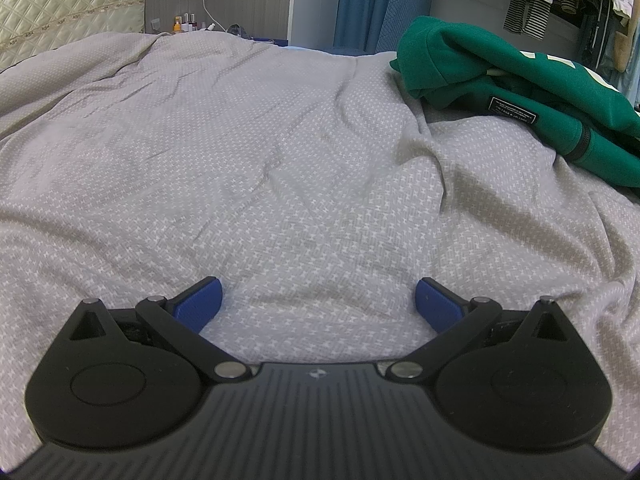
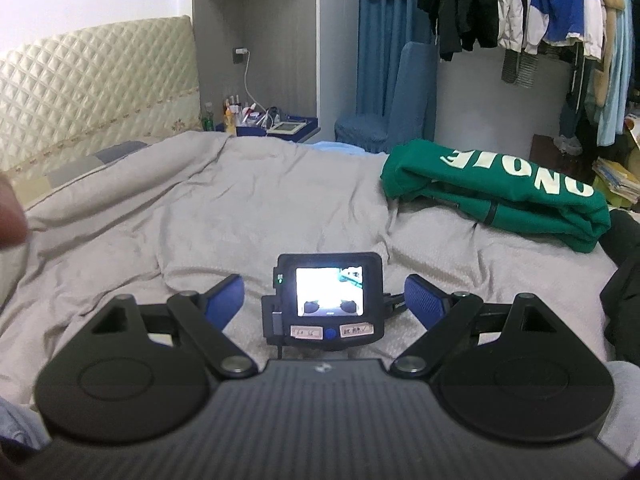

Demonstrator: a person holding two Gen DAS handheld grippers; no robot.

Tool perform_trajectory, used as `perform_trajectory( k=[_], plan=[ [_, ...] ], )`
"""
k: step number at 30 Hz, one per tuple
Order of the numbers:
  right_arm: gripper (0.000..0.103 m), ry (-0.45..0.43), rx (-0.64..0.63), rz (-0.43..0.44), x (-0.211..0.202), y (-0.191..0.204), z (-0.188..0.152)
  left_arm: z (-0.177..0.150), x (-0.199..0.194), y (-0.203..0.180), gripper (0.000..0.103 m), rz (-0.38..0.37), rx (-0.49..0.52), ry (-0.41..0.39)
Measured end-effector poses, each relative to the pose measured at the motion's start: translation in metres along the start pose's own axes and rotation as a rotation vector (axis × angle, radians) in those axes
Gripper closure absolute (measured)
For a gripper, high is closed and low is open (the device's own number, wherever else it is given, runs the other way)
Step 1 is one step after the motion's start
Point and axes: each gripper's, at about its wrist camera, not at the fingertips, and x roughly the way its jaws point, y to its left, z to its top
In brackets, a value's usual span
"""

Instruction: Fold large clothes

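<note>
A green hooded sweatshirt (image 1: 516, 96) with white lettering lies folded on the right side of the bed; the right wrist view shows the sweatshirt (image 2: 500, 196) too. My left gripper (image 1: 319, 300) is open low over the grey patterned bed cover (image 1: 240, 160), with nothing between its blue pads. My right gripper (image 2: 324, 300) is open as well, hovering behind the left one. Between its fingers I look at the back of the left gripper's camera unit (image 2: 329, 300) with its lit screen; the pads do not touch it.
A quilted headboard (image 2: 92, 96) stands at the far left. A bedside shelf with bottles (image 2: 256, 120) and a blue chair (image 2: 400, 104) are beyond the bed. Hanging clothes (image 2: 540, 12) fill the upper right. A fingertip (image 2: 10, 216) shows at the left edge. Something dark (image 2: 624, 280) sits at the right edge.
</note>
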Motion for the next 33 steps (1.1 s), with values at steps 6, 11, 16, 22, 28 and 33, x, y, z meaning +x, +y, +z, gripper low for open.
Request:
perform_trajectory(
  k=[6,11,16,22,28,33],
  plan=[
    [0.014,-0.003,0.005,0.0,0.0,-0.001,-0.001,0.0,0.0,0.0,0.0,-0.001,0.0,0.0],
    [0.014,0.0,0.009,-0.001,0.001,-0.002,-0.003,0.0,0.0,0.001,0.0,-0.002,0.0,0.0],
    [0.014,0.0,0.009,-0.001,0.002,-0.003,-0.004,0.0,0.0,0.001,0.0,-0.002,0.0,0.0],
    [0.014,-0.002,0.017,0.004,0.003,-0.006,-0.004,0.0,0.0,0.001,0.0,-0.003,-0.001,0.0],
    [0.014,-0.002,0.018,0.009,0.004,-0.007,-0.006,0.0,-0.001,0.001,0.0,-0.003,-0.001,0.0],
    [0.014,0.02,0.026,-0.007,0.007,-0.006,-0.013,0.0,-0.001,0.001,0.0,-0.003,-0.001,0.0]
  ],
)
